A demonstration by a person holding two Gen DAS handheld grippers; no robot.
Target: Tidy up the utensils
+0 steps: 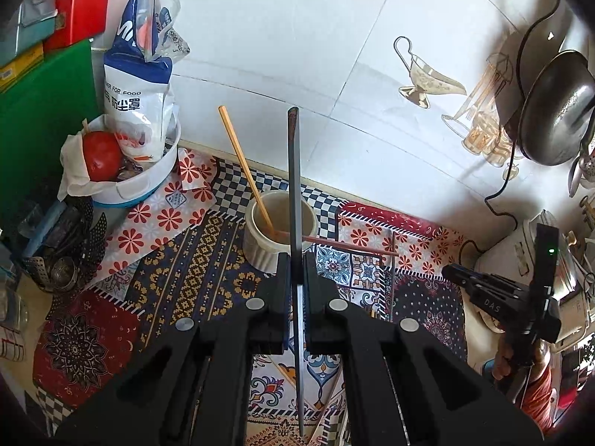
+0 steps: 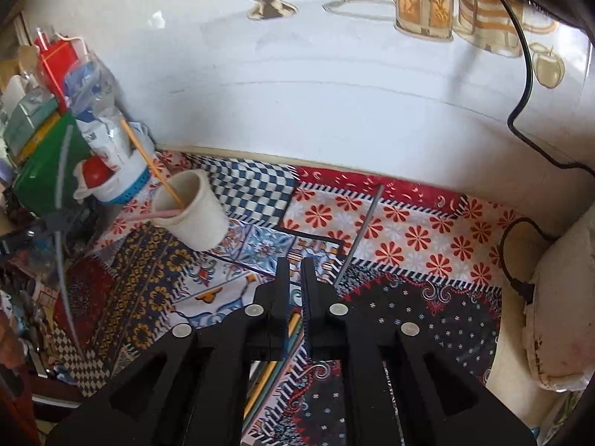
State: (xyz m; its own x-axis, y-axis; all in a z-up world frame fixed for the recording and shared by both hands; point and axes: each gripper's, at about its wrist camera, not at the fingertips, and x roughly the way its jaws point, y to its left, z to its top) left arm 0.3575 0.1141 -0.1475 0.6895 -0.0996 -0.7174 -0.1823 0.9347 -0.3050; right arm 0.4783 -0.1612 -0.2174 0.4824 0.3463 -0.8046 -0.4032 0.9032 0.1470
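Note:
My left gripper point(image 1: 295, 258) is shut on a long dark grey chopstick point(image 1: 293, 171) that stands upright just in front of the white cup point(image 1: 260, 249). An orange chopstick point(image 1: 241, 163) leans in the cup, and a reddish one point(image 1: 334, 243) lies across its rim. My right gripper point(image 2: 294, 264) hovers over the patterned cloth with its jaws a narrow gap apart and nothing pressed between them. A grey chopstick point(image 2: 359, 238) lies on the cloth just right of it. Yellow and green sticks point(image 2: 277, 364) lie on the cloth under the right gripper.
A white bowl point(image 1: 148, 182) with a red fruit and a food bag stands at the back left beside a green board point(image 1: 41, 119). A pan point(image 1: 554, 111) and a black cable point(image 2: 528, 85) hang on the tiled wall at right. A white appliance point(image 2: 557, 316) stands at the right edge.

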